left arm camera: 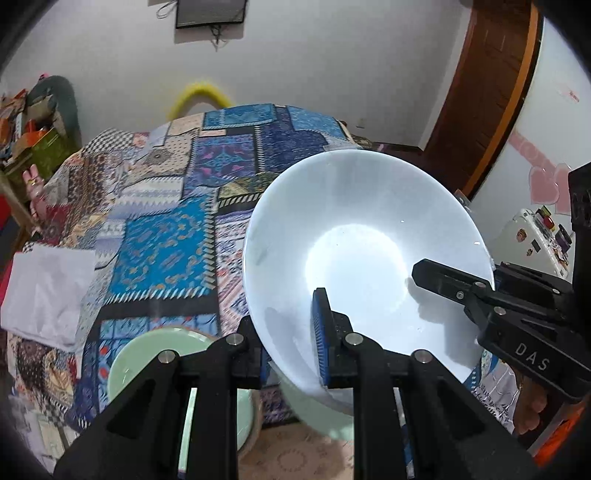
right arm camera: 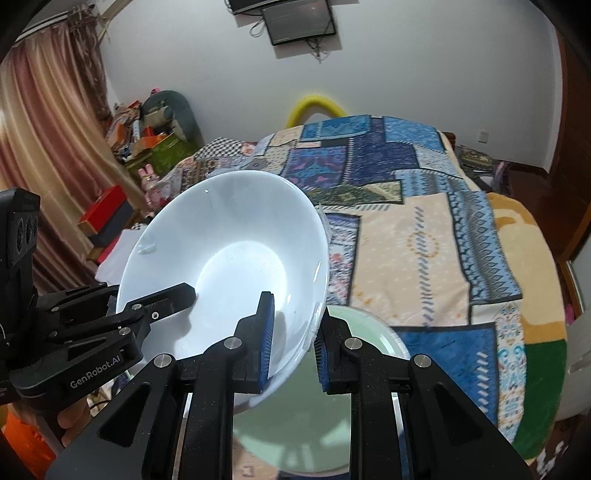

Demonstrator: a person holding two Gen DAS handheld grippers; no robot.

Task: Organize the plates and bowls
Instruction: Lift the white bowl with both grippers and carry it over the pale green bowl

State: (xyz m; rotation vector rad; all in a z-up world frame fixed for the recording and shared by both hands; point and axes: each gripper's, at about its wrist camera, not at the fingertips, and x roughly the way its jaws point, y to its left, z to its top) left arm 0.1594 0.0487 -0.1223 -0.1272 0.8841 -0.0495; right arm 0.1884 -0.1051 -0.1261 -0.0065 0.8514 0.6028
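I hold the white bowl in the air between my two tongs, tilted so its hollow faces me. My left tongs pinch its rim on the near left side: one blue pad lies inside the bowl, the other finger sits outside the wall. My right tongs pinch the opposite rim the same way, with one blue pad inside and the other pad outside against the wall. Seen from each wrist, the other tongs reach into the bowl from the side, a black finger lying across the inner wall.

Just below the bowl and under both tongs is a pale green plate; from the left wrist a second pale green dish shows under the left finger, beside it. Whether the two are stacked or apart I cannot tell.

Beyond the tongs stretches a bed under a patchwork blanket, blue and cream. A white cloth lies on it left of my left tongs. Far ahead a dark screen hangs on the wall, and left of my right tongs are pink curtains
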